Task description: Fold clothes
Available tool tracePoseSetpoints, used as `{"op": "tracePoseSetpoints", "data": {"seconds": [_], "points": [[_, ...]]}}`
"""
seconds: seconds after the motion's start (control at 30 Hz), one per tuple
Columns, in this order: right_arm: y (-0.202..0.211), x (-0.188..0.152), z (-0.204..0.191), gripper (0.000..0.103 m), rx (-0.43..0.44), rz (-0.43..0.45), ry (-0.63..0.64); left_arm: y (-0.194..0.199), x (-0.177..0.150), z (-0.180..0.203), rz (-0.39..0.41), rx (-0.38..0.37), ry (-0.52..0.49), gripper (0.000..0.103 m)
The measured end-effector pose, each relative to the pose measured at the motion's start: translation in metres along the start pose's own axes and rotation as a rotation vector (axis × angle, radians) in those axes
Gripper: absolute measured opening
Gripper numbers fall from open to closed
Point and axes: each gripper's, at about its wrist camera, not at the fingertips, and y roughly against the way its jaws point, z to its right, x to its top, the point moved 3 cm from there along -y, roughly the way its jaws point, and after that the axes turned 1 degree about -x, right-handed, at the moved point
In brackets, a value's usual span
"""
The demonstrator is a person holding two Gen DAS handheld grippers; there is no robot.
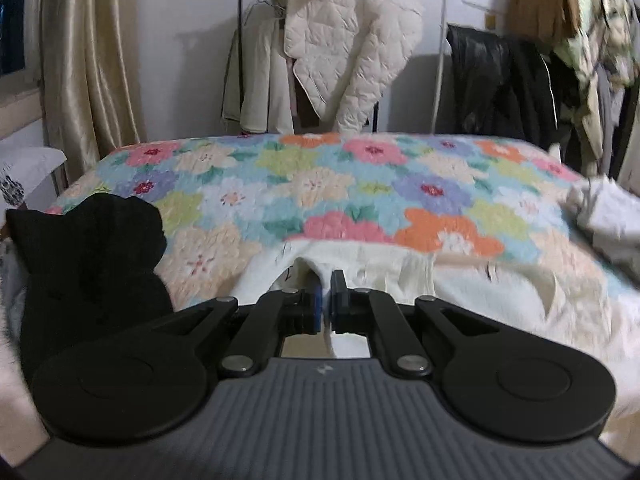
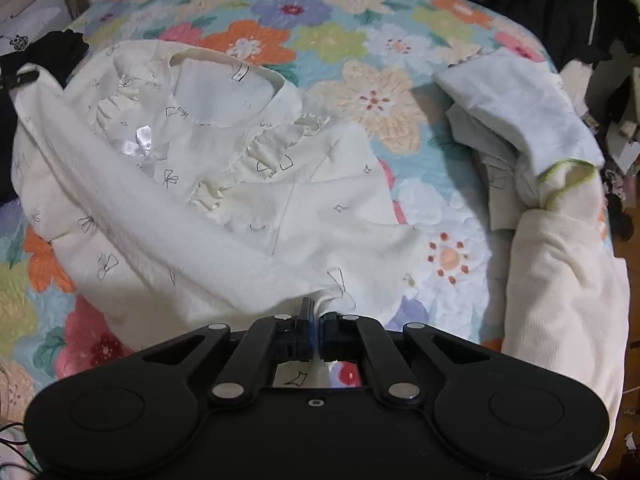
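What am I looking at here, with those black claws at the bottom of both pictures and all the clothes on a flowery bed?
The black claws are two hand-held grippers; a person holds one in each hand, and each carries a wide-angle camera looking forward along its two fingers. So one picture comes from the left gripper, the other from the right gripper. Both are pinched shut on the edge of a white blouse with small bow prints, which is spread on the flowered quilt. A black garment lies at the left, and a pile of pale clothes at the right. Behind the bed, a quilted jacket hangs on a rack.
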Motion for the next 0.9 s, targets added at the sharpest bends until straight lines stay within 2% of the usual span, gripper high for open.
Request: {"op": "tracePoseSetpoints", "data": {"seconds": [0.07, 0.13, 0.2, 0.27, 0.37, 0.43, 0.5, 0.53, 0.57, 0.63, 0.67, 0.7, 0.73, 0.77, 0.83, 0.9], "points": [[-0.013, 0.015, 0.006, 0.003, 0.015, 0.015, -0.015, -0.014, 0.011, -0.008, -0.019, 0.005, 0.047, 0.004], [-0.019, 0.027, 0.016, 0.003, 0.056, 0.076, -0.081, -0.03, 0.021, -0.015, -0.029, 0.031, 0.075, 0.004], [-0.029, 0.037, 0.034, 0.003, 0.095, 0.156, -0.168, -0.048, 0.032, -0.018, -0.035, 0.066, 0.059, 0.004], [-0.042, 0.045, 0.049, 0.003, 0.09, 0.199, -0.226, -0.066, 0.042, -0.019, -0.04, 0.087, 0.053, 0.004], [-0.061, 0.061, 0.063, 0.002, 0.094, 0.249, -0.279, -0.097, 0.049, -0.015, -0.074, 0.114, 0.015, 0.006], [-0.075, 0.074, 0.07, 0.002, 0.105, 0.268, -0.31, -0.115, 0.046, -0.015, -0.102, 0.166, 0.022, 0.009], [-0.09, 0.086, 0.075, 0.006, 0.135, 0.256, -0.353, -0.127, 0.044, -0.019, -0.115, 0.19, 0.056, 0.035], [-0.098, 0.092, 0.076, 0.015, 0.155, 0.243, -0.378, -0.133, 0.042, -0.02, -0.122, 0.202, 0.073, 0.039], [-0.102, 0.095, 0.075, 0.03, 0.154, 0.241, -0.386, -0.13, 0.042, -0.021, -0.095, 0.183, 0.065, 0.041], [-0.106, 0.101, 0.072, 0.034, 0.151, 0.254, -0.379, -0.123, 0.042, -0.019, -0.048, 0.143, 0.015, 0.042], [-0.103, 0.1, 0.068, 0.034, 0.161, 0.26, -0.356, -0.119, 0.042, -0.016, -0.03, 0.123, -0.026, 0.047], [-0.101, 0.1, 0.064, 0.038, 0.171, 0.266, -0.332, -0.114, 0.041, -0.013, -0.029, 0.103, -0.067, 0.052], [-0.099, 0.1, 0.061, 0.043, 0.18, 0.271, -0.308, -0.112, 0.039, -0.009, -0.041, 0.066, -0.097, 0.052], [-0.096, 0.1, 0.057, 0.046, 0.19, 0.277, -0.285, -0.108, 0.035, -0.002, -0.065, -0.011, -0.135, 0.052], [-0.092, 0.1, 0.049, 0.059, 0.209, 0.288, -0.237, -0.098, 0.023, 0.014, -0.11, -0.163, -0.215, 0.052], [-0.087, 0.099, 0.042, 0.063, 0.227, 0.299, -0.189, -0.09, 0.01, 0.036, -0.158, -0.269, -0.325, 0.052]]}}
